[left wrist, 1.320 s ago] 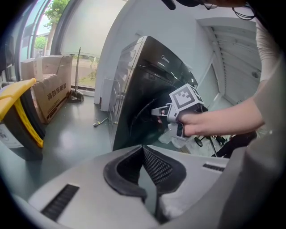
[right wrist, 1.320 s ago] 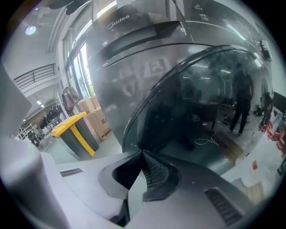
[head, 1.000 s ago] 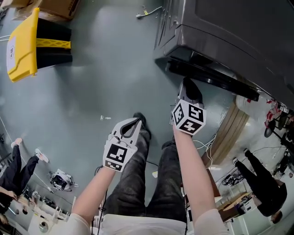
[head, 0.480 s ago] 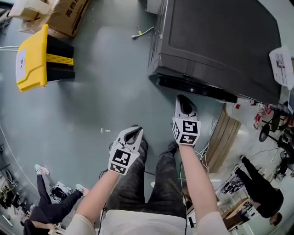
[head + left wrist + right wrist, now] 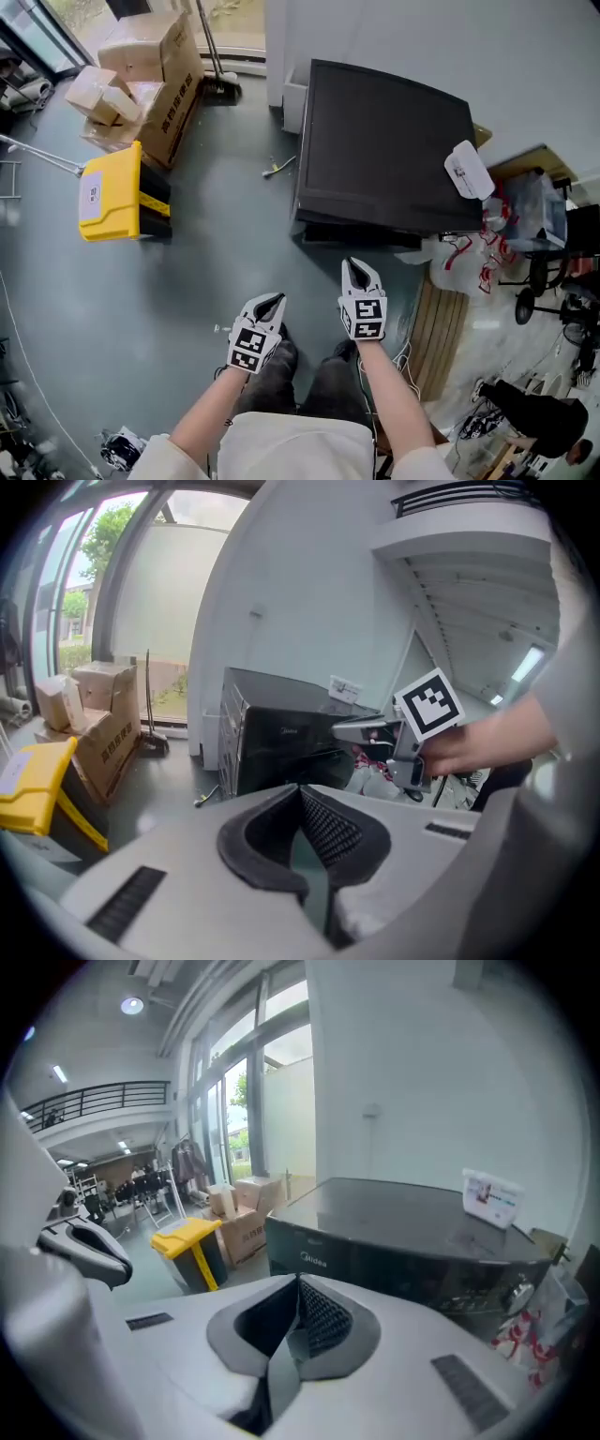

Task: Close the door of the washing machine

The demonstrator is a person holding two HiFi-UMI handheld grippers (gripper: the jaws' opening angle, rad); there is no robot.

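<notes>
The dark washing machine (image 5: pixel 384 141) stands against the wall, and the head view looks down on its top. Its front shows only as a thin strip, so the door is hidden there. In the right gripper view the machine (image 5: pixel 403 1241) shows a flat dark front. My left gripper (image 5: pixel 271 301) hangs over the floor in front of the machine, shut and empty. My right gripper (image 5: pixel 356 268) is beside it, nearer the machine's front edge, shut with nothing between its pads. The left gripper view shows its own shut gripper (image 5: pixel 300 797) and the right gripper (image 5: pixel 373 729) ahead.
A white packet (image 5: pixel 466 171) lies on the machine's top. A yellow bin (image 5: pixel 112 192) and cardboard boxes (image 5: pixel 150 80) stand to the left. Red and white bags (image 5: pixel 487 253), wooden slats (image 5: pixel 436 328), a chair (image 5: pixel 544 281) and a person (image 5: pixel 525 427) are on the right.
Both grippers have risen and come away from the machine's front. The head view has lifted too, so the machine's whole top now shows. Both jaws stay shut.
</notes>
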